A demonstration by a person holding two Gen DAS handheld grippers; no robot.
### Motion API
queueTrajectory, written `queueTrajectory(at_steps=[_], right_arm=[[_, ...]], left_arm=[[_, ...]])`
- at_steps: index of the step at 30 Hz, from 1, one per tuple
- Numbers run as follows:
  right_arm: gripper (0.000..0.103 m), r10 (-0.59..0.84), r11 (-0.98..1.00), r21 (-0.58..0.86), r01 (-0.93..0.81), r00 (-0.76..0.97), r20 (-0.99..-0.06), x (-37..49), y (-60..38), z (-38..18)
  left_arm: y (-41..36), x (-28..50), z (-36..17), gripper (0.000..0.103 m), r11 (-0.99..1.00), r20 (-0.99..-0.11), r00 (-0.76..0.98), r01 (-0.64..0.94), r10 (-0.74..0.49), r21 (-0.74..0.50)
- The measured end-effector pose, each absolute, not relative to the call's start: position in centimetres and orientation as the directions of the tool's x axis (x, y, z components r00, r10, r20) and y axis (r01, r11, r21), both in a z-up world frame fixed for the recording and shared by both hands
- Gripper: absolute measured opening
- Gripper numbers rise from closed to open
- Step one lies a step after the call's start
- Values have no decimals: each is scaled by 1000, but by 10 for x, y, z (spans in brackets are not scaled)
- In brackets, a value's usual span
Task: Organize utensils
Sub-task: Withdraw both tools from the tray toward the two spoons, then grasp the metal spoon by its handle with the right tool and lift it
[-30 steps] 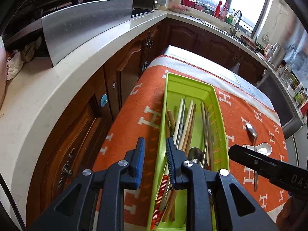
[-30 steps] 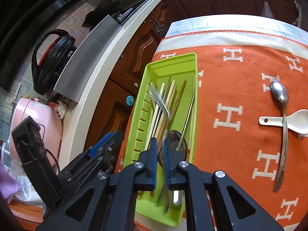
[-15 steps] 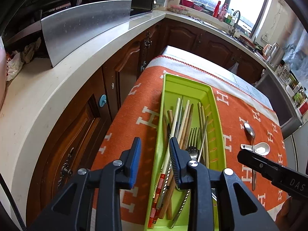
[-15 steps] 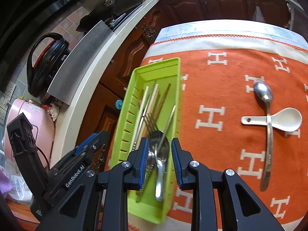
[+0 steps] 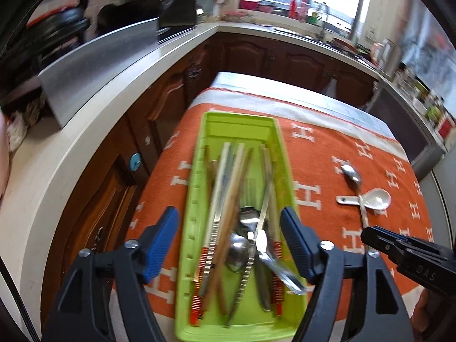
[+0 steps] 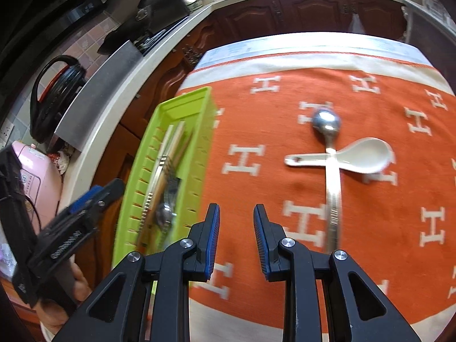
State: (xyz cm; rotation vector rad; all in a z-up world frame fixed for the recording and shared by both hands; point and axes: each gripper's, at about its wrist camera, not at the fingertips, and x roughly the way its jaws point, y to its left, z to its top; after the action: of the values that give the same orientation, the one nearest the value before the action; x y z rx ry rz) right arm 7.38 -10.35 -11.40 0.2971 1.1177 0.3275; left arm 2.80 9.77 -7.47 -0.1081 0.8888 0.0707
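On the orange cloth (image 5: 319, 154) sits the green tray (image 5: 242, 122), along the cloth's left edge, holding chopsticks (image 5: 228, 176), a fork (image 5: 250, 191), a spoon (image 5: 238, 252) and other cutlery lying lengthwise. We hold our left gripper (image 5: 229, 239) over the tray's near end; its jaws have just been opening and now stand wide apart, one finger on each side of the tray, with nothing clamped. To the right, well apart from the tray, a steel spoon (image 6: 330, 148) lies across the handle of a white spoon (image 6: 359, 155) on the cloth. Our right gripper (image 6: 236, 238) hangs over bare cloth between the tray and those two spoons, its jaws a little apart and empty. Beyond the cloth's left edge run wooden cabinets (image 5: 171, 99) under a pale counter (image 5: 71, 148), with a black pot (image 6: 57, 85) and a pink appliance (image 6: 34, 176) on it.
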Motion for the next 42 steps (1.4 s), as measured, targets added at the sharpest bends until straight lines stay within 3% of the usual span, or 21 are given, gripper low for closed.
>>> queueTrajectory(at_steps=[13,21,33,42], right_arm=[[25,353,917,398,7,447,-822,63,-187,-137],[25,401,894,448,-1,450,-798,86,-209,-154],[24,510,835,548,-52,447,-735,138,-207,-164],[24,481,856,516,-34,418,-771,185,-196,-183]], left_arm=[[-8,26,-68,76,983,-773,616,174,-151,-53],[-9,55,-85,76,981,-812,550,122,-193,-151],[-11,85,-97,76,983,-832,524,111,-183,-147],[-7,94,-101,76,982,-837,514,123,-187,-144]])
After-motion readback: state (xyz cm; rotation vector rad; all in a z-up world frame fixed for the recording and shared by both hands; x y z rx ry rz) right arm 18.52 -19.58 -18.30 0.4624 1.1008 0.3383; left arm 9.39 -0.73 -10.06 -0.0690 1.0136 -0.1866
